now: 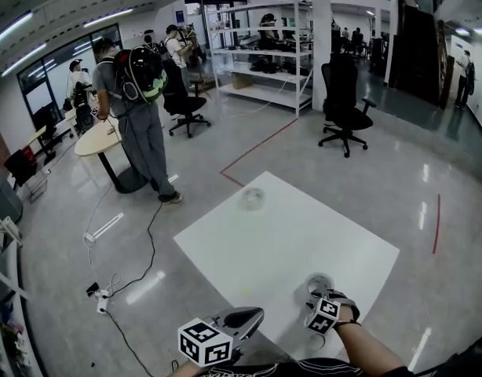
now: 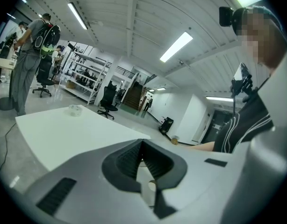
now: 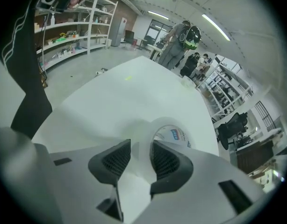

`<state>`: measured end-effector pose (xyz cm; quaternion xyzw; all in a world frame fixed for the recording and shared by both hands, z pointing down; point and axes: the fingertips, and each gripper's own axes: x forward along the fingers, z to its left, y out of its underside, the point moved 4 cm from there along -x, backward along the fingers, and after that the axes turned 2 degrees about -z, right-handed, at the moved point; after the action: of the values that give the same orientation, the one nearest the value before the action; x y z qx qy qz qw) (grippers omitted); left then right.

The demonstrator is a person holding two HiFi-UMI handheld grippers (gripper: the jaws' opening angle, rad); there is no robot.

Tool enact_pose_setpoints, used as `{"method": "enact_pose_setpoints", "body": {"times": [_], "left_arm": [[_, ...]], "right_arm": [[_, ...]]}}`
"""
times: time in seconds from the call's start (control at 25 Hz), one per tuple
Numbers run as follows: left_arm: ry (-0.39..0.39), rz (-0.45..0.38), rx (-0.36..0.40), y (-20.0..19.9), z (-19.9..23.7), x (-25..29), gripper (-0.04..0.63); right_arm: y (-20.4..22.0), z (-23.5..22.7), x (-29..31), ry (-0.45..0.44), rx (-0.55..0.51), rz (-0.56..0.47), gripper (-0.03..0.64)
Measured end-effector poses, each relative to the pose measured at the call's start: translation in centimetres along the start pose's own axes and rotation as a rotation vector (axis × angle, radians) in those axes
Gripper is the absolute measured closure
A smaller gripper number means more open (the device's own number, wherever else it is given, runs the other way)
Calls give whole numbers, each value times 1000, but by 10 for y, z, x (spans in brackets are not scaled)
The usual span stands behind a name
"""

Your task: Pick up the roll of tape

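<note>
Your right gripper (image 3: 140, 147) has its jaws nipped on the wall of the roll of tape (image 3: 173, 133), one jaw outside and one in the core; can't tell if it's off the white table (image 3: 111, 92). That's a thin bite on slick wall, so I'd guess any tilt lets it swing or slip out. Your left gripper (image 2: 142, 143) is pressed shut on nothing, with a second roll (image 2: 75, 110) well beyond its jaws.

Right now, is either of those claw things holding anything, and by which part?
The right gripper has the roll of tape by its wall, one finger outside, one in the hole. The left gripper holds nothing.
</note>
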<state>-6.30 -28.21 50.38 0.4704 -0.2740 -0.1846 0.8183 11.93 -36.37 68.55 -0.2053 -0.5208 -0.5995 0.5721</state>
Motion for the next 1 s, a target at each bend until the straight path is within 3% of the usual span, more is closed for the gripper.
{"method": "enact_pose_setpoints", "body": {"times": [0.32,0.6,0.76,1.0], "left_arm": [[4,-3,0,4,4,-3,592],[14,-5,-4,3,-1,-2,592],[24,-3,-4,2,-2,4,592],[57,4,7,3,-7,9,592]], "right_arm": [[-2,0,6,-57,10,18,491],[1,-5,-2,-48,103,-23,506],[3,-12,-8,-40,219,-98,511],[-5,-20,-40,-67,549,-321,512]]}}
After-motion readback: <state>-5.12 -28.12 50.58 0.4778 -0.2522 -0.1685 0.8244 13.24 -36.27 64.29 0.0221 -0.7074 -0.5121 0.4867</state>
